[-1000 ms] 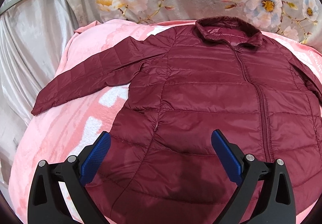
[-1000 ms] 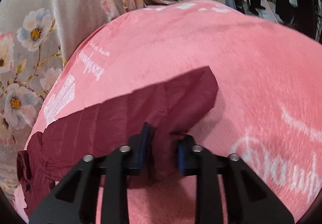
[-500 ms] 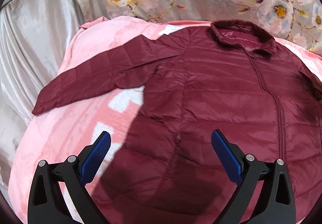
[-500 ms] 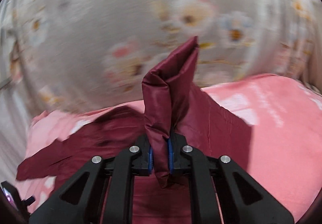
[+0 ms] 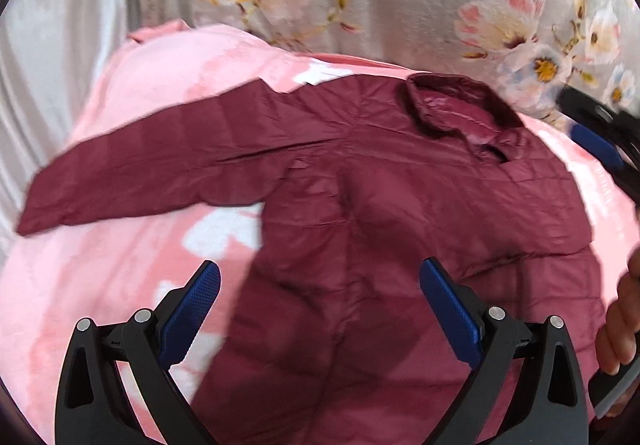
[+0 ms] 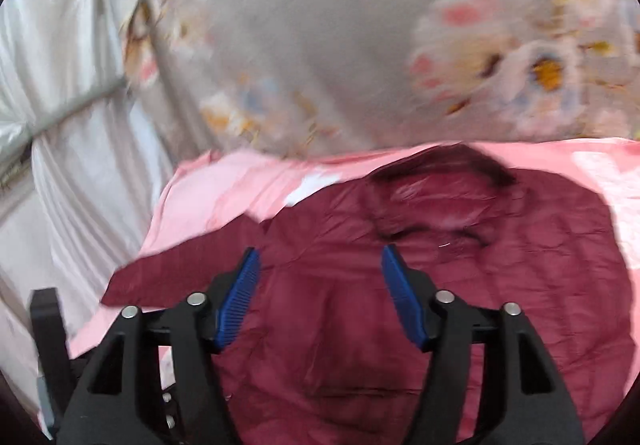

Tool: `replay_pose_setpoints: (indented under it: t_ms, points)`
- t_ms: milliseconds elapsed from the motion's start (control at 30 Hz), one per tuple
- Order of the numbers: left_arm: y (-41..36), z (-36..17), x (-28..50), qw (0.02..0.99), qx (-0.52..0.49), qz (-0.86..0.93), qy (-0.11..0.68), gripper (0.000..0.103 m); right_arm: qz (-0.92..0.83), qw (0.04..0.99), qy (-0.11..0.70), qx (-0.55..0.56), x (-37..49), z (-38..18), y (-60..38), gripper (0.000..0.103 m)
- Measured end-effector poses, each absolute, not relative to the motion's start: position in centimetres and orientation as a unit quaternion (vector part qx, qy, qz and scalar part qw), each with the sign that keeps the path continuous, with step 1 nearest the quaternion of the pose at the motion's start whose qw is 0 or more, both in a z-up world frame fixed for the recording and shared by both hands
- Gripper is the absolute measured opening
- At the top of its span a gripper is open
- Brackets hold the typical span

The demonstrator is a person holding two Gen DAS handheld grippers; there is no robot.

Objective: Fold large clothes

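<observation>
- Left wrist view: the left gripper [image 5: 320,309] hangs above the lower body of the maroon jacket [image 5: 400,205], fingers spread wide and holding nothing.
- The jacket lies flat on the pink blanket [image 5: 100,285], collar [image 5: 452,101] farthest ahead of the tool and hem nearest it, so its long axis runs straight away from the fingers.
- The relation that matters: the unfolded sleeve [image 5: 140,173] stretches ahead and far to the left of the left gripper, its cuff outermost, its length running crosswise toward the shoulder.
- On the opposite side the jacket shows a folded edge with no sleeve sticking out, so I judge that side is already turned in.
- Right wrist view: the right gripper [image 6: 320,297] is also spread and empty, hovering over the chest just short of the collar; the sleeve lies to its left, beyond the left gripper.
- The left gripper looks nearer the sleeve, so it suits the next fold; it would need to swing leftward and forward.
- Both views are blurred, so fine creases are unclear.
</observation>
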State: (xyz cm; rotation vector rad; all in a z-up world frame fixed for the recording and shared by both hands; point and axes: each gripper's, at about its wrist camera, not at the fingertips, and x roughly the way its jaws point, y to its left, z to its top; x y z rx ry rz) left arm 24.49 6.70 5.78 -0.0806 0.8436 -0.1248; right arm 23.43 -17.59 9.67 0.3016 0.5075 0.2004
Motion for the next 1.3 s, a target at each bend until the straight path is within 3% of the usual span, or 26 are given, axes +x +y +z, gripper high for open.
replay_pose_setpoints:
  t_ms: [167, 367, 467, 533, 600, 633, 667, 700, 733, 800, 900, 1100, 1300]
  points:
    - [5.0, 4.7, 28.1, 0.886, -0.087, -0.091, 0.446, 0.097, -0.023, 0.941, 0.279, 0.187, 21.5, 6.9, -26.9, 0.062]
    - [3.4, 1.5, 31.4, 0.831, -0.164, -0.122, 0.518, 0.095, -0.107, 0.885, 0.323, 0.319, 19.8, 0.0, -37.5, 0.063]
    - [2.2, 1.4, 32.1, 0.832, -0.155, -0.119, 0.519, 0.065, -0.099, 0.861, 0.343, 0.362, 20.8, -2.6, -39.5, 0.063]
    - [1.4, 1.8, 32.5, 0.837, -0.137, -0.111, 0.518, 0.025, -0.098, 0.848, 0.350, 0.386, 22.0, -3.8, -40.5, 0.063]
    - [1.3, 2.6, 33.0, 0.842, -0.126, -0.107, 0.513, 0.002, -0.100, 0.839, 0.339, 0.414, 22.8, -4.2, -41.5, 0.060]
    - [1.3, 3.1, 33.2, 0.846, -0.126, -0.108, 0.506, 0.002, -0.099, 0.837, 0.332, 0.425, 23.2, -4.2, -41.9, 0.056]
    - [1.5, 3.8, 33.5, 0.853, -0.125, -0.107, 0.496, 0.001, -0.093, 0.836, 0.325, 0.432, 23.9, -4.0, -42.3, 0.045]
    - [1.6, 4.9, 33.7, 0.865, -0.119, -0.102, 0.477, 0.001, -0.087, 0.839, 0.323, 0.429, 24.4, -3.6, -42.3, 0.024]
    - [1.6, 5.7, 33.8, 0.873, -0.112, -0.099, 0.464, 0.001, -0.085, 0.843, 0.319, 0.423, 24.5, -3.1, -42.1, 0.014]
    - [1.8, 7.2, 33.8, 0.888, -0.098, -0.093, 0.439, 0.001, -0.081, 0.869, 0.289, 0.393, 23.8, -0.9, -41.2, 0.004]
    - [2.2, 6.3, 33.7, 0.895, -0.065, -0.069, 0.435, 0.001, -0.105, 0.889, 0.286, 0.342, 22.6, 0.3, -40.2, 0.003]
    - [1.9, -0.8, 34.2, 0.871, -0.038, -0.049, 0.487, 0.001, -0.157, 0.868, 0.369, 0.294, 23.1, -4.6, -40.5, 0.003]
    - [2.0, 0.2, 33.1, 0.879, -0.012, -0.037, 0.475, 0.008, -0.223, 0.881, 0.364, 0.205, 22.0, -1.1, -38.8, 0.007]
